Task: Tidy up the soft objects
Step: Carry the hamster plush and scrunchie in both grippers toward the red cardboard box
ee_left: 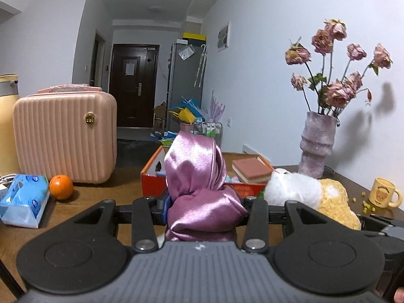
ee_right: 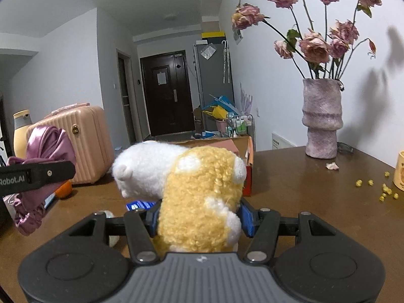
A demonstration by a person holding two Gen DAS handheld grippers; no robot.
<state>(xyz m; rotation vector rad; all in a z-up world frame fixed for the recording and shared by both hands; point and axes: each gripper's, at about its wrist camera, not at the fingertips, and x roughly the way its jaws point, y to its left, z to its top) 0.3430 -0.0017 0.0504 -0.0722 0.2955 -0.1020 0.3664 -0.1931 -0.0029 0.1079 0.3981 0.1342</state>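
My left gripper (ee_left: 202, 210) is shut on a shiny purple satin cloth (ee_left: 199, 184), held above the table in front of the orange box (ee_left: 154, 181). The cloth also shows at the left of the right wrist view (ee_right: 48, 149), with the left gripper's finger (ee_right: 38, 173) across it. My right gripper (ee_right: 199, 218) is shut on a yellow and white plush toy (ee_right: 197, 192), held above the table. The plush also shows at the right of the left wrist view (ee_left: 303, 192).
On the wooden table (ee_right: 303, 202) stand a pink ribbed case (ee_left: 65, 136), an orange (ee_left: 61, 186), a blue tissue pack (ee_left: 24, 199), a vase of dried roses (ee_right: 322, 118) and a yellow mug (ee_left: 383, 192). A book (ee_left: 250, 170) lies in the box. Yellow crumbs (ee_right: 383, 193) lie at right.
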